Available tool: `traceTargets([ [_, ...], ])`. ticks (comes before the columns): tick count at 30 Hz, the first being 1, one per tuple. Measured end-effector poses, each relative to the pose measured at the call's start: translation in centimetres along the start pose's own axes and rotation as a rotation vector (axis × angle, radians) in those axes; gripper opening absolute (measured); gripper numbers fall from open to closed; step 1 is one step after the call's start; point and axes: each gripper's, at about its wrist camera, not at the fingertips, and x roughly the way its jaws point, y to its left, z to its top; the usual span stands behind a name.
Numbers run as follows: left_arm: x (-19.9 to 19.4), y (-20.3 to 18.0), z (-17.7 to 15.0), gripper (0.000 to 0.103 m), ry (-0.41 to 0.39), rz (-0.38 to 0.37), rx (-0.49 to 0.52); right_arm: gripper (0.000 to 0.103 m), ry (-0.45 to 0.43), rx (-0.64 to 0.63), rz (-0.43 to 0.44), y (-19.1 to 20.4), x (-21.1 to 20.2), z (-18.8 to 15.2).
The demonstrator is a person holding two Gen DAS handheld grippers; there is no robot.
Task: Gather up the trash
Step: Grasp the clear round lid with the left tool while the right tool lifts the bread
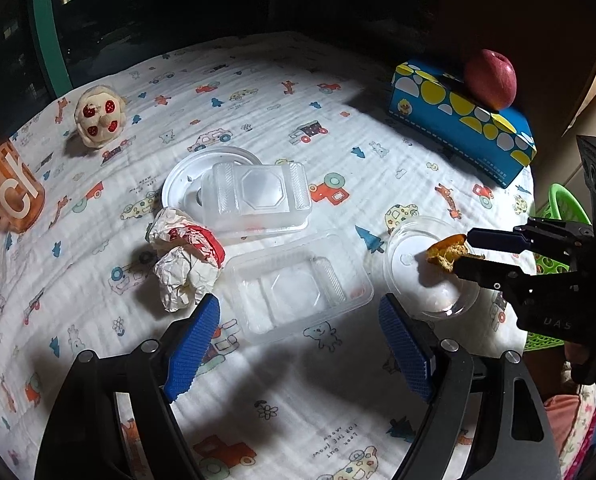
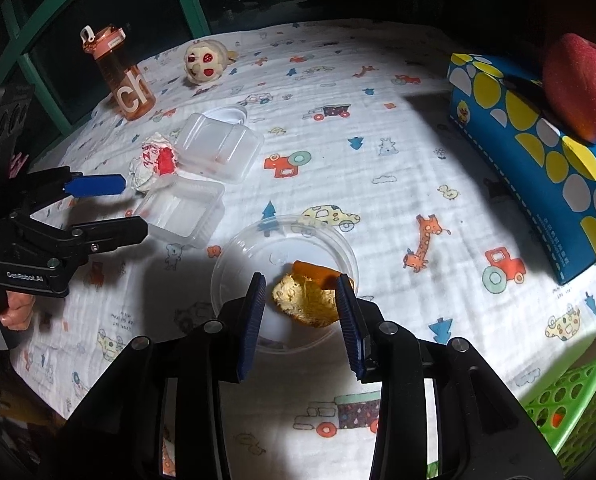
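An orange peel (image 2: 306,298) lies over a clear round lid (image 2: 284,248) on the patterned cloth. My right gripper (image 2: 301,286) stands partly open around the peel; its right finger touches the peel and a gap shows on the left. In the left wrist view the peel (image 1: 447,254) sits between the right gripper's fingertips. My left gripper (image 1: 298,312) is open and empty just in front of a clear plastic tray (image 1: 298,284). A crumpled red-and-white wrapper (image 1: 184,256) lies left of the tray. A second clear tray (image 1: 256,200) sits upside down on a white lid (image 1: 178,184).
A blue tissue box (image 1: 461,120) with a red apple (image 1: 489,78) on it stands at the back right. A green basket (image 2: 569,400) is off the table's right edge. An orange bottle (image 2: 120,74) and a plush toy (image 2: 204,62) stand at the back left.
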Motion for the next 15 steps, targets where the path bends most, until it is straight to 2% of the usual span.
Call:
traceTargets([
  [1, 0.0, 0.0, 0.0, 0.079, 0.001, -0.001, 0.000, 0.055, -0.003, -0.005, -0.015, 0.0, 0.1, 0.1],
  [2, 0.0, 0.0, -0.1, 0.079, 0.002, -0.003, 0.002, 0.056, -0.006, -0.016, -0.027, 0.1, 0.2, 0.2],
  [8, 0.2, 0.1, -0.4, 0.079, 0.010, -0.004, 0.002, 0.056, 0.024, -0.072, -0.027, 0.4, 1.2, 0.6],
  [15, 0.4, 0.7, -0.5, 0.079, 0.019, 0.000, -0.010, 0.056, 0.022, -0.147, -0.030, 1.2, 1.4, 0.9],
])
